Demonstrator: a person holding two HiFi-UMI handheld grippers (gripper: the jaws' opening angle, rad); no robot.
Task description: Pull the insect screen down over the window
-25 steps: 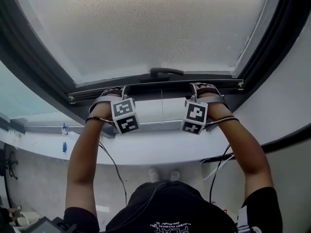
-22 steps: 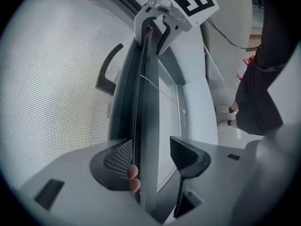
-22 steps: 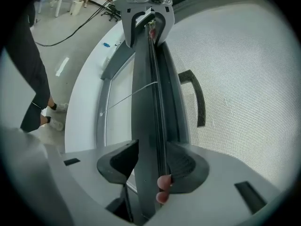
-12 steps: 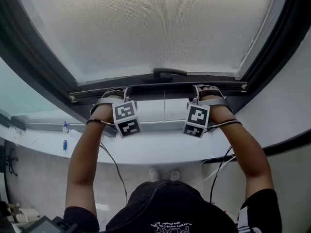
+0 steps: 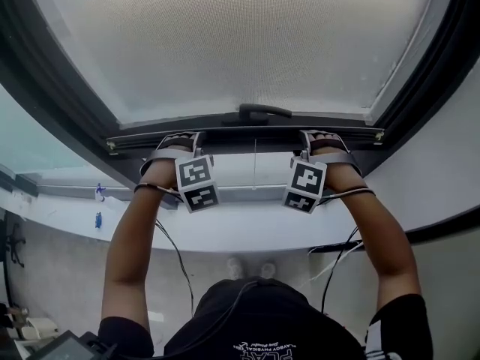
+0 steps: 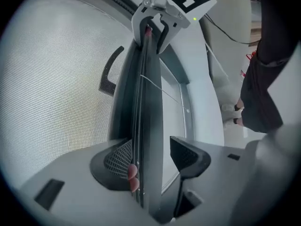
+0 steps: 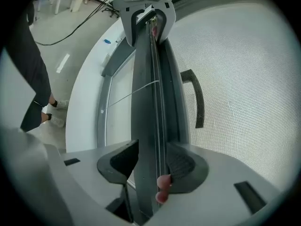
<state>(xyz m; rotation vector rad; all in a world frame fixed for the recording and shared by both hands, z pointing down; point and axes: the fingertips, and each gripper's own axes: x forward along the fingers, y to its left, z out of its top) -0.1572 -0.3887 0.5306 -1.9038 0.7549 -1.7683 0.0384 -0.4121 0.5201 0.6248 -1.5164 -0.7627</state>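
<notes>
Both arms [image 5: 129,238] reach up and forward, nearly straight and roughly parallel. The left gripper [image 6: 151,158] has its jaws closed around the screen bar [image 6: 146,93]. The bar runs straight out ahead of the claw to the right gripper [image 7: 151,163], whose jaws clamp the same bar. Each marker cube [image 5: 196,182] sits just behind its claw, over the wrist.

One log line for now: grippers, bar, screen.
left gripper: astride dark metal pull bar, clamp unclear | right gripper: shut on bar | grey mesh insect screen: partly down
</notes>
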